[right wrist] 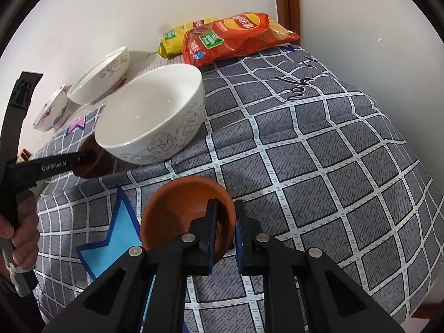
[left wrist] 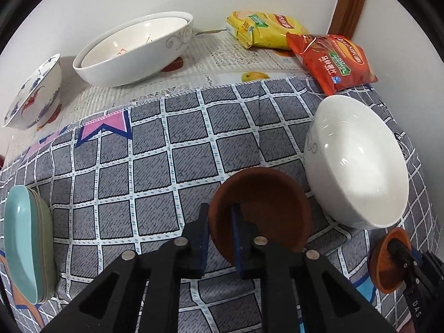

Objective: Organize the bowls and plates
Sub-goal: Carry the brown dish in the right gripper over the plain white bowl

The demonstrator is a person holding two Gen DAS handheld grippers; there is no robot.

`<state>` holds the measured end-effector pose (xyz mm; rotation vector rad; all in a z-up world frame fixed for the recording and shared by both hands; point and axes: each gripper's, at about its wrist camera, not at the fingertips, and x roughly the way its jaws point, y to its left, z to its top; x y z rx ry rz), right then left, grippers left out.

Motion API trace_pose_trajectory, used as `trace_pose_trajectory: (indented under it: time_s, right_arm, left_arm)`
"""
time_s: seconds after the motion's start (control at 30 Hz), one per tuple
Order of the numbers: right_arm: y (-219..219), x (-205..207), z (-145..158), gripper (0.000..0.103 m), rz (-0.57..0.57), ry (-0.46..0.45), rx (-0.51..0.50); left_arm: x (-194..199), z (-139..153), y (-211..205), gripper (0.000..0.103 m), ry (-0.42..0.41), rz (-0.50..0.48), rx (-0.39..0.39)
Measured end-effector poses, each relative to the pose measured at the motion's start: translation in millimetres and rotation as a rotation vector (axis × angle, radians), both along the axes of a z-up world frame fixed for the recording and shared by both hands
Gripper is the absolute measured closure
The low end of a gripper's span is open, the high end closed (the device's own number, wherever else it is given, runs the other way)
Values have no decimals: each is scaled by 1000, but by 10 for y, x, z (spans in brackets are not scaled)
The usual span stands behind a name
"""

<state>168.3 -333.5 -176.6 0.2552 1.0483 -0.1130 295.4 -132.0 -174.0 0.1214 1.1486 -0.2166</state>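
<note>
My left gripper [left wrist: 220,233] is shut on the rim of a brown bowl [left wrist: 272,208], held over the grey checked cloth [left wrist: 172,149]. My right gripper [right wrist: 225,230] is shut on the rim of a second, smaller brown bowl [right wrist: 177,211]; it also shows in the left wrist view [left wrist: 384,263]. A large white bowl [left wrist: 358,166] sits just right of the left gripper's bowl and shows in the right wrist view [right wrist: 149,116]. Two nested white bowls [left wrist: 133,52] and a small painted bowl [left wrist: 36,94] stand at the back. Teal plates [left wrist: 25,244] lie stacked at the left.
A yellow chip bag [left wrist: 263,29] and a red chip bag [left wrist: 333,61] lie at the back right by the wall. A wooden post [left wrist: 351,2] stands in the corner. The cloth drops off at the right edge [right wrist: 410,194]. The left gripper's body [right wrist: 50,166] is seen beside the white bowl.
</note>
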Motion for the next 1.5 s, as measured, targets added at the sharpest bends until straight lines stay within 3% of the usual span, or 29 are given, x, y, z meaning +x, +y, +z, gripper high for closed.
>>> trace_pose_trajectory:
  time_s: [0.13, 0.47, 0.93, 1.5]
  right_arm:
    - [44, -22, 46, 93, -9, -12, -12]
    - [118, -50, 288, 93, -46, -27, -25]
    - [25, 140, 1018, 93, -71, -162, -28]
    - [243, 737, 728, 93, -28, -120, 0]
  left_arm:
    - [-51, 93, 50, 95, -6, -5, -37]
    - [-173, 335, 278, 96, -38, 24, -63]
    - [-233, 789, 707, 95, -113, 68, -89]
    - [-11, 689, 935, 95, -101, 122, -98]
